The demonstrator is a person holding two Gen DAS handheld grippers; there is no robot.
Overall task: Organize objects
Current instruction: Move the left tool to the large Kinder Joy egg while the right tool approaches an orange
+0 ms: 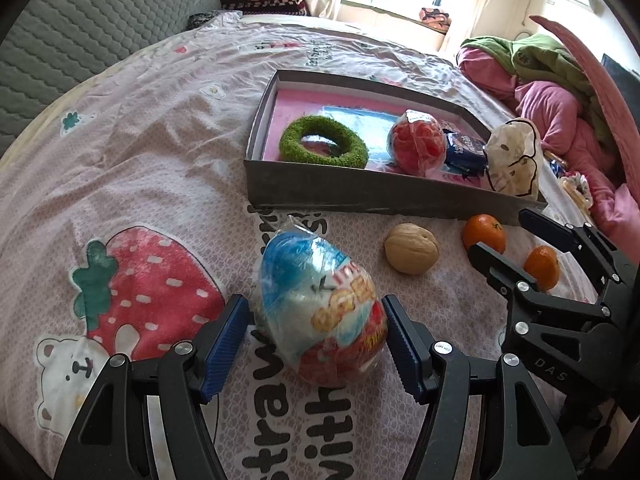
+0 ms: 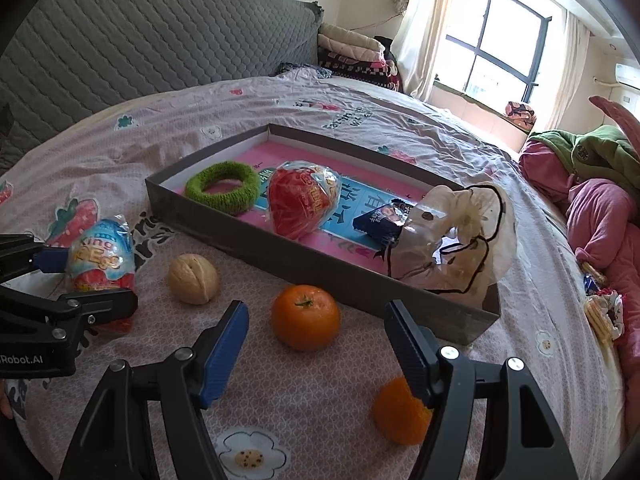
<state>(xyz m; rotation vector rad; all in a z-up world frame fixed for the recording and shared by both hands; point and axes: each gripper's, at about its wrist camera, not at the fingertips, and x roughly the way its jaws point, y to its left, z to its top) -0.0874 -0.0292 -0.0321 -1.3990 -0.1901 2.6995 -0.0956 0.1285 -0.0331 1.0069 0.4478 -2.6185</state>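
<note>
A wrapped blue, white and red toy egg (image 1: pixel 322 308) lies on the bedsheet between the pads of my left gripper (image 1: pixel 316 344), which touch its wrapper on both sides; it also shows in the right wrist view (image 2: pixel 102 258). A walnut (image 1: pixel 411 248) and two tangerines (image 1: pixel 484 233) (image 1: pixel 542 266) lie before the grey box (image 1: pixel 320 190). The box holds a green ring (image 1: pixel 324 142), a red wrapped egg (image 1: pixel 418 144), a blue packet (image 1: pixel 466 152) and a clear bag (image 1: pixel 514 158). My right gripper (image 2: pixel 316 344) is open, above one tangerine (image 2: pixel 306 316); the other tangerine (image 2: pixel 398 412) lies under its right finger.
The bed has a pink strawberry-print sheet (image 1: pixel 140 140) and a grey quilted headboard (image 2: pixel 140 28). Pink and green bedding (image 1: pixel 552 80) is heaped at the right. Folded blankets (image 2: pixel 352 52) lie by the window. Snack packets (image 2: pixel 600 312) lie at the right edge.
</note>
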